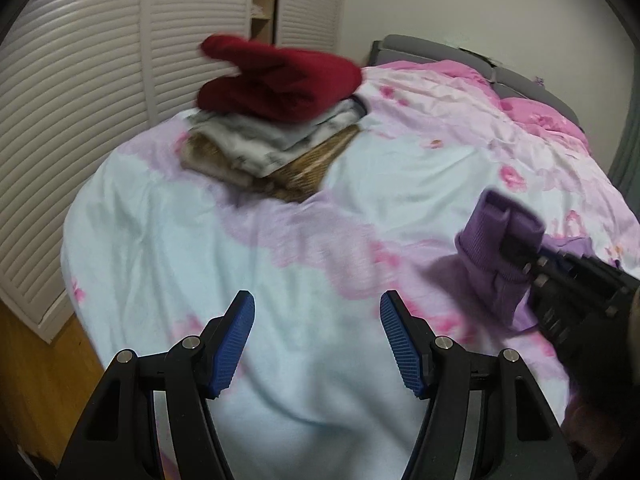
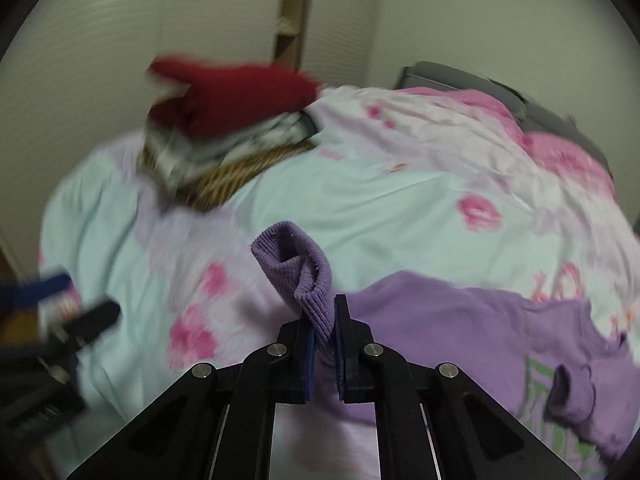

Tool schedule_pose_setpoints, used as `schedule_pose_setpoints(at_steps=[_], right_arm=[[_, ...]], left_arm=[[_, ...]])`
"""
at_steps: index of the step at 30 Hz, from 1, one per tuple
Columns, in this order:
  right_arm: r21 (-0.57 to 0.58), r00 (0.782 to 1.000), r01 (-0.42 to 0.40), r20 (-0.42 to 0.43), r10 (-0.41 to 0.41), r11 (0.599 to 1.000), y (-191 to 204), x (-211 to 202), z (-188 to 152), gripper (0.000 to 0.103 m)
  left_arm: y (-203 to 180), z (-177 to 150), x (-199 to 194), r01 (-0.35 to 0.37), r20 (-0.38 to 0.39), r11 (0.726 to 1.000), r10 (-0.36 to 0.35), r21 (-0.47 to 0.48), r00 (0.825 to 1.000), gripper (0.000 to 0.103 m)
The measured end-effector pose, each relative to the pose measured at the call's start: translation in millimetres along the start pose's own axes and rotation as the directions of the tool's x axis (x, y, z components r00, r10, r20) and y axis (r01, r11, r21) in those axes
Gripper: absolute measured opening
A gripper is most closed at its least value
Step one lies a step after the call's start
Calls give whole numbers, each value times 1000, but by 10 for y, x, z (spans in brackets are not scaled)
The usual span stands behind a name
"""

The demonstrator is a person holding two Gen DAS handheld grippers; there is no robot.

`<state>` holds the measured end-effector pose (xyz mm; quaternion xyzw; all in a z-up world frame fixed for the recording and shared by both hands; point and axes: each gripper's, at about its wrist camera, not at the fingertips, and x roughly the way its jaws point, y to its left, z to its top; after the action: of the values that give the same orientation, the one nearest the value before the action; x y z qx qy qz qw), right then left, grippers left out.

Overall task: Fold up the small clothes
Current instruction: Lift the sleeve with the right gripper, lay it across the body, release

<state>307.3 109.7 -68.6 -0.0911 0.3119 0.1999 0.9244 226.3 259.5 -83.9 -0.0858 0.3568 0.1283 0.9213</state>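
L gripper (image 1: 317, 312) sits nearest the lens in its own view: black frame, ribbed blue pads, jaws spread roughly halfway w/ nothing between them, hovering over the bedspread (image 1: 240, 240), a smooth, lightly creased fabric in pale blue, lilac and pink floral print. R gripper (image 2: 323, 334) has its jaws pinched almost together on a ribbed cuff of the purple garment (image 2: 460, 332); the cuff stands up past the tips as a curled, corduroy-like fold, while the rest of the soft knit lies rumpled on the bedspread to the right, w/ a green print partly visible. Farther back, near the louvred doors (image 1: 100, 80), a stack of folded clothes (image 1: 276, 140): dark red item on top, grey-white pieces under it, brownish patterned one at bottom. Pics are motion-blurred.
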Motion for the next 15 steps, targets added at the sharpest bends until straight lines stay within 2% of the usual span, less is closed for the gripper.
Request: schedule_pose_setpoints(at_steps=[5, 8, 12, 15], right_arm=[[203, 997, 3, 80, -20, 979, -857, -386, 130, 8], [292, 990, 29, 124, -68, 956, -1411, -624, 110, 8], [406, 976, 87, 146, -159, 910, -2232, -914, -68, 8], [470, 970, 122, 129, -205, 874, -2687, -1031, -279, 8]], left_arm=[[-639, 150, -130, 50, 35, 995, -53, 82, 998, 64], [-1068, 217, -168, 83, 45, 988, -89, 132, 995, 64], [-1735, 246, -159, 142, 34, 970, -151, 199, 988, 65], [-2237, 209, -111, 183, 13, 952, -192, 244, 981, 64]])
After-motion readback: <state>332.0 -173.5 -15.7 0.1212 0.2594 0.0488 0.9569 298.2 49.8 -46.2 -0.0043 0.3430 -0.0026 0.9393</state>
